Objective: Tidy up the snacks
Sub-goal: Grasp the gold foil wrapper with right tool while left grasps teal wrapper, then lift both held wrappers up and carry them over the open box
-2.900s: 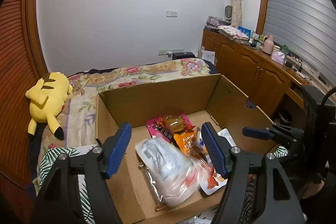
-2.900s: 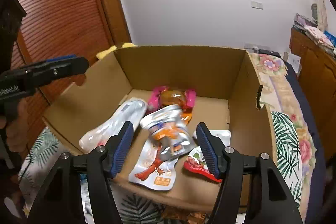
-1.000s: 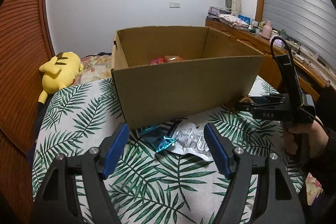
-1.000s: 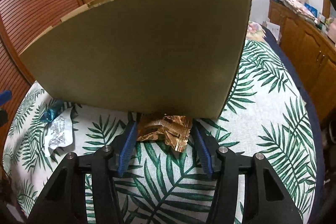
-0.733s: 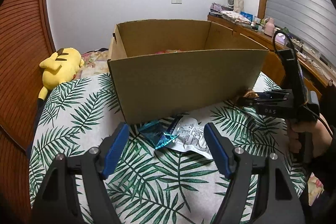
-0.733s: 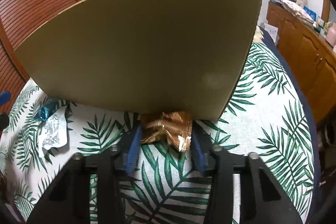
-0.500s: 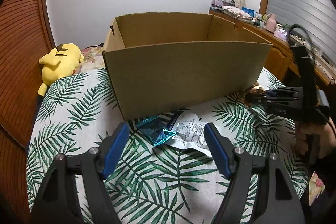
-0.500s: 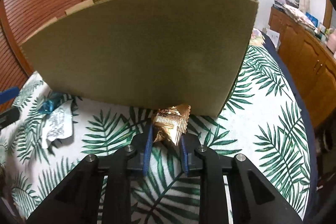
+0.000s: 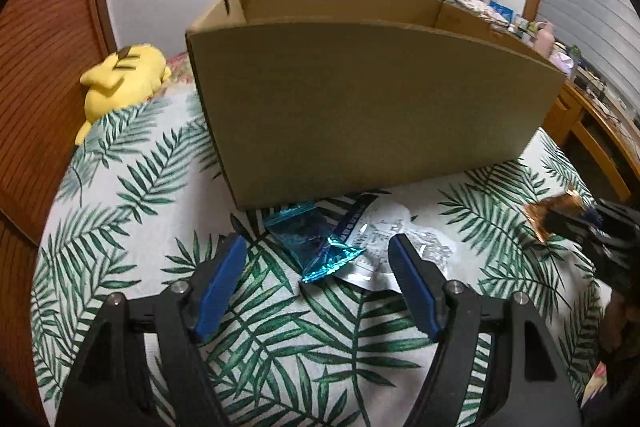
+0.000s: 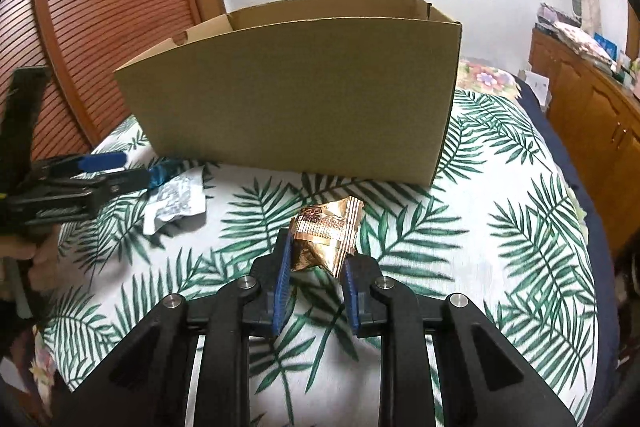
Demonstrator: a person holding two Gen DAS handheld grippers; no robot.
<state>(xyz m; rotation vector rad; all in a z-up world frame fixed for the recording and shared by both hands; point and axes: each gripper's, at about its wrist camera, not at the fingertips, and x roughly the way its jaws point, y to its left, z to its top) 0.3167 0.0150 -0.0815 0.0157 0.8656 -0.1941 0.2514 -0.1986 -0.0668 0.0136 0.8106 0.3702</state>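
Observation:
A brown cardboard box (image 9: 360, 99) stands on a palm-leaf cloth (image 9: 120, 227); it also shows in the right wrist view (image 10: 304, 107). My right gripper (image 10: 314, 259) is shut on a gold foil snack packet (image 10: 326, 235), held just above the cloth in front of the box; the packet also shows in the left wrist view (image 9: 548, 213). My left gripper (image 9: 316, 279) is open, its jaws either side of a blue foil packet (image 9: 316, 243) and a silver-white packet (image 9: 384, 247) lying on the cloth by the box front.
A yellow plush toy (image 9: 120, 79) lies at the far left. A wooden slatted door (image 10: 108, 7) is at the left, wooden cabinets (image 10: 592, 115) at the right. The silver-white packet also shows in the right wrist view (image 10: 176, 203).
My right gripper closed on the gold packet and drew it back from the box. My left gripper moved closer to the blue and silver packets, still open.

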